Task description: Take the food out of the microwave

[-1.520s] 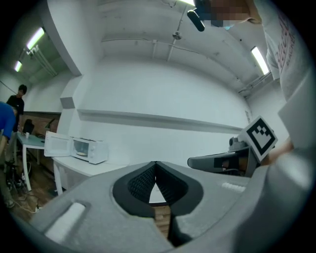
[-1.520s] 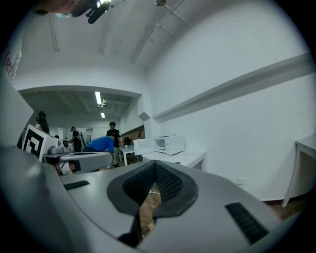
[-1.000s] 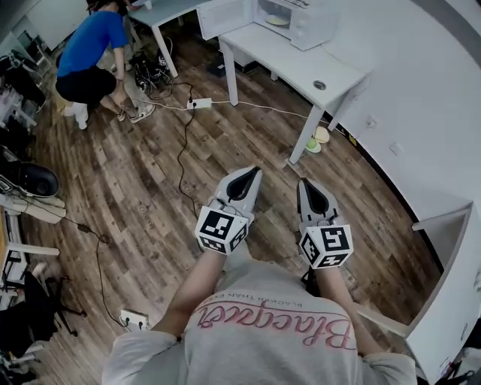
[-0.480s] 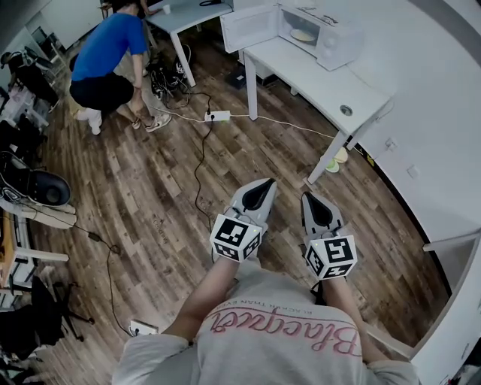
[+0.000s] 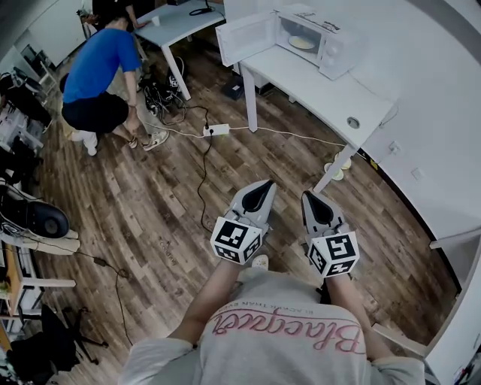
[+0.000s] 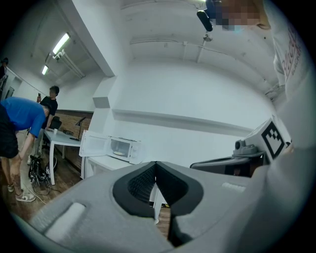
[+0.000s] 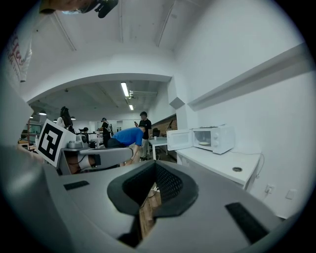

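Note:
A white microwave (image 5: 325, 37) stands at the far end of a long white table (image 5: 331, 90), its door (image 5: 244, 36) swung open to the left. Inside it lies a pale plate of food (image 5: 302, 43). My left gripper (image 5: 266, 185) and right gripper (image 5: 310, 197) are held side by side over the wood floor, well short of the table, both shut and empty. The left gripper view shows its shut jaws (image 6: 155, 165) with the microwave (image 6: 124, 148) far ahead. In the right gripper view the shut jaws (image 7: 155, 164) point towards the microwave (image 7: 216, 138) and the plate (image 7: 203, 144).
A person in a blue shirt (image 5: 98, 71) crouches at the far left by a tangle of cables. A power strip (image 5: 216, 130) and its cords lie on the floor ahead. The table has a round grommet hole (image 5: 352, 122). A second desk (image 5: 176, 22) stands behind the microwave's door.
Both grippers have travelled forward together over the floor. The table and the open microwave now sit lower and larger in the head view. Jaws stayed shut.

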A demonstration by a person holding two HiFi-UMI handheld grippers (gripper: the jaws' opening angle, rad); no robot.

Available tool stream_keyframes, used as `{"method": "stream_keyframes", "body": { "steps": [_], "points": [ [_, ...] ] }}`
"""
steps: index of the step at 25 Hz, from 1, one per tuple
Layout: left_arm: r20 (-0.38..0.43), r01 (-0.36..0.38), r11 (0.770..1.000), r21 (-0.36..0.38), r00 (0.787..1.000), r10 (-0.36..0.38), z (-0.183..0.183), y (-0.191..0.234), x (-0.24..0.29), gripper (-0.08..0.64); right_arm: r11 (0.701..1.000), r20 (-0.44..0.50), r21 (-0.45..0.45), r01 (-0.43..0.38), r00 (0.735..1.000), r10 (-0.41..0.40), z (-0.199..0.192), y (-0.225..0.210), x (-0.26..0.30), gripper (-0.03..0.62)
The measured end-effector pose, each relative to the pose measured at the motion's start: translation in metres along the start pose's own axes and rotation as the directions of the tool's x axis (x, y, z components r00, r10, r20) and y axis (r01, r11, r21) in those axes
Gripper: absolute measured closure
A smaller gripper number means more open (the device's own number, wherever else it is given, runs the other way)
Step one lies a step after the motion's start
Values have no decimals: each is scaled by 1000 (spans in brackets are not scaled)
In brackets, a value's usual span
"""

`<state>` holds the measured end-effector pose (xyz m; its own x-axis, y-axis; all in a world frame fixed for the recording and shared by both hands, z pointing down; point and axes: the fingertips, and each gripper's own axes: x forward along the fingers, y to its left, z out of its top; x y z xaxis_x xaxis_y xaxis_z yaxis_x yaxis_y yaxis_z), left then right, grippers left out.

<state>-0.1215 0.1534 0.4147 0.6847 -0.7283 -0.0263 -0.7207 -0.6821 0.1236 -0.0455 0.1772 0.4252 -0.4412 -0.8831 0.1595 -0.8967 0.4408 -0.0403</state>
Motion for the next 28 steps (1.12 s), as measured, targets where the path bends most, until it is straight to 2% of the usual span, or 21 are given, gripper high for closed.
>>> {"method": "stream_keyframes", "body": {
  "steps": [4, 7, 18, 28],
  "points": [
    [2, 9, 1000, 9, 1000, -9, 4, 19, 3, 554, 999, 0, 36, 16, 1000, -16, 2, 2, 19, 583],
    [8, 4, 1000, 2, 1000, -4, 8, 30, 3, 554, 1000, -6, 24, 11, 1000, -11, 5, 6, 28, 583],
    [-1, 4, 999, -39, 1000, -4, -4, 38, 10, 554, 998, -20, 53, 36, 999, -35, 1, -7, 35, 583],
    [-17, -3, 999, -34, 1000, 2, -5, 59, 33, 554, 997, -22, 78, 2, 1000, 0, 0, -17, 72, 583]
  ]
}}
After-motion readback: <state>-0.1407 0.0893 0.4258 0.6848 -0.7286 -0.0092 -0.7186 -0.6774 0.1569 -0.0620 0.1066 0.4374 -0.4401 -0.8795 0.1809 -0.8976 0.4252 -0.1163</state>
